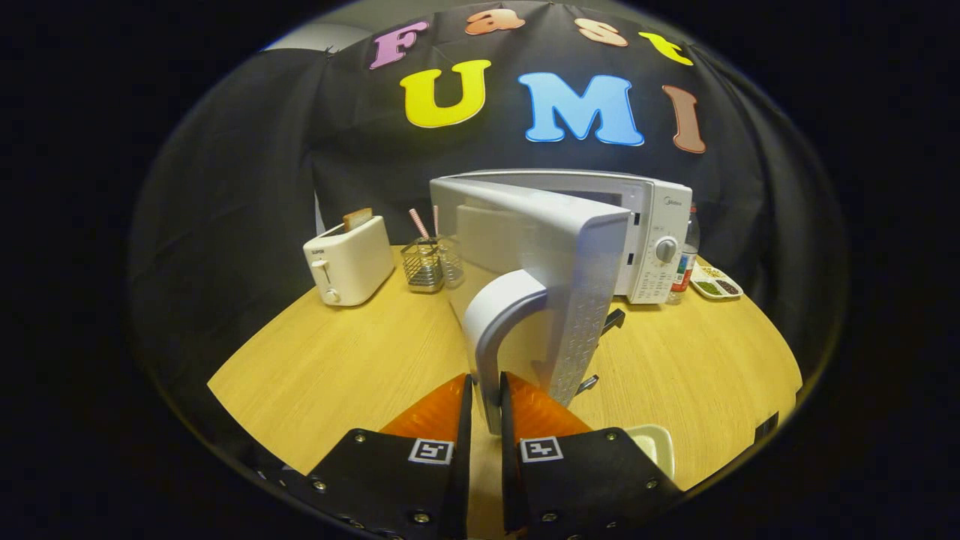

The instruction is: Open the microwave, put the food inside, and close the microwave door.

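A white microwave [652,225] stands at the back of the wooden table [337,360]. Its door [540,247] is swung wide open toward me, edge-on, with the latch hooks [611,321] showing on its free edge. My gripper [486,386] is shut on the door's curved white handle [491,330], whose lower end sits between both fingers. A pale dish [654,444] peeks out on the table just right of the right finger; what it holds is hidden.
A white toaster [349,259] with a slice of bread stands at the back left. A wire holder [424,264] with straws sits beside it. Right of the microwave are a bottle [684,262] and a small divided tray [716,285].
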